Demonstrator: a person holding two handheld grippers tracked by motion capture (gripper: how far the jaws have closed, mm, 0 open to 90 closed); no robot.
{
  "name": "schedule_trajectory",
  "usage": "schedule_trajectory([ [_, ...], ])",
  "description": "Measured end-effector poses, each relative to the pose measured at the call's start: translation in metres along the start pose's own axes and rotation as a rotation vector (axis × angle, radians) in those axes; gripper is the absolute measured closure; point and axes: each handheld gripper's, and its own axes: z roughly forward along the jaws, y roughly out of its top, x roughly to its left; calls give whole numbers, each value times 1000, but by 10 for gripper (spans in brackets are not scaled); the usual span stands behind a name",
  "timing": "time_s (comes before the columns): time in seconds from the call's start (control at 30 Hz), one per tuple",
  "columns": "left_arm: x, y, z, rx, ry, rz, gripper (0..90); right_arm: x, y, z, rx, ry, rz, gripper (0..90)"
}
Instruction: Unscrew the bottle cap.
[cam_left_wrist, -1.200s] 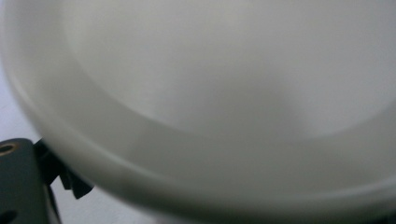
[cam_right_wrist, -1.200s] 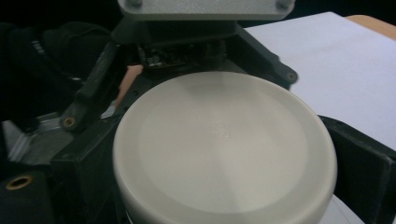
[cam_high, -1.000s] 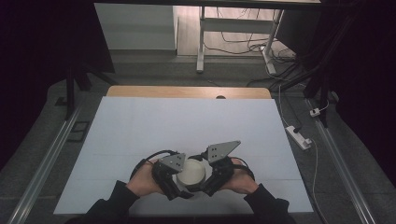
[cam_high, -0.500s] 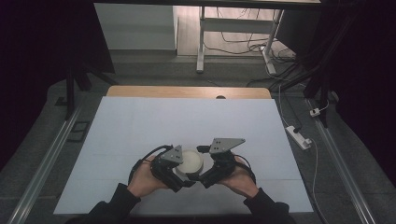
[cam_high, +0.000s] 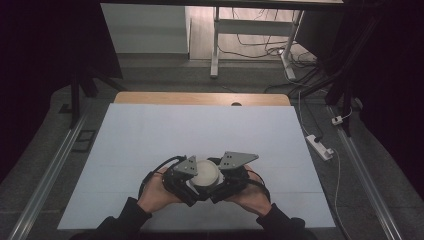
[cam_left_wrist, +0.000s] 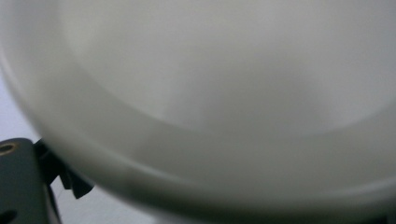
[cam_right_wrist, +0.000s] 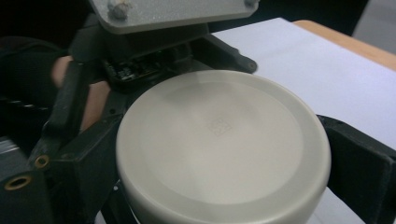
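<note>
A round white jar (cam_high: 206, 171) with a flat lid (cam_right_wrist: 219, 140) is held just above the white table sheet (cam_high: 200, 125), near its front edge. Both grippers close on it from opposite sides. My right gripper (cam_right_wrist: 224, 154) has a black jaw on each side of the lid and is shut on it. My left gripper (cam_high: 191, 181) comes in from the left, its grey plate (cam_right_wrist: 173, 11) showing in the right gripper view. The jar's blurred white wall (cam_left_wrist: 210, 93) sits tight against the left gripper's camera. My right gripper (cam_high: 221, 181) mirrors it on the other side.
The sheet covers a wooden table whose far edge (cam_high: 200, 98) shows. A white power strip (cam_high: 320, 146) lies on the floor to the right. Metal rails (cam_high: 45, 175) run along both sides, and a desk frame (cam_high: 215, 45) stands behind.
Both hands and the jar have shifted slightly away from the person. The grip on the jar looks the same.
</note>
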Motion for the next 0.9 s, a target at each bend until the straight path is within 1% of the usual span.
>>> schedule_trajectory([
  [0.07,0,-1,0,-4,-41,21,74,-1,0,-1,3,45,-4,71],
  [0.17,-1,-2,0,1,-92,59,74,-3,-1,-3,10,112,-23,71],
  [0.23,-2,-2,1,7,-126,93,74,-5,-2,-4,19,168,-35,71],
  [0.33,-7,-1,2,23,-179,146,74,-6,-4,-5,22,265,-64,71],
  [0.37,-8,-1,2,24,-192,164,74,-6,-5,-6,26,297,-74,71],
  [0.4,-8,-1,2,24,-192,164,74,-6,-6,-6,24,326,-90,70],
  [0.43,-11,-1,4,28,-197,176,74,-6,-7,-6,23,341,-105,70],
  [0.5,-11,-1,5,34,-185,174,74,-5,-8,-7,27,338,-123,68],
  [0.53,-11,-1,5,25,-170,163,74,-5,-8,-7,22,330,-132,66],
  [0.57,-11,-1,5,25,-170,163,74,-5,-8,-7,15,316,-131,56],
  [0.6,-9,0,4,20,-141,139,74,-6,-7,-7,7,293,-124,38],
  [0.67,-6,0,2,8,-111,106,74,-9,-5,-8,-5,247,-108,1],
  [0.7,-6,0,2,8,-111,106,74,-11,-4,-8,-4,223,-95,0],
  [0.73,-3,-1,0,1,-77,73,74,-12,-3,-9,-7,203,-78,0],
  [0.83,2,-3,-2,1,-25,26,74,-14,-1,-12,-21,127,-43,0],
  [0.87,4,-3,-2,-1,-13,11,74,-15,0,-12,-20,102,-31,0],
  [0.9,4,-3,-2,-1,-13,11,74,-15,0,-12,-20,102,-31,0],
])
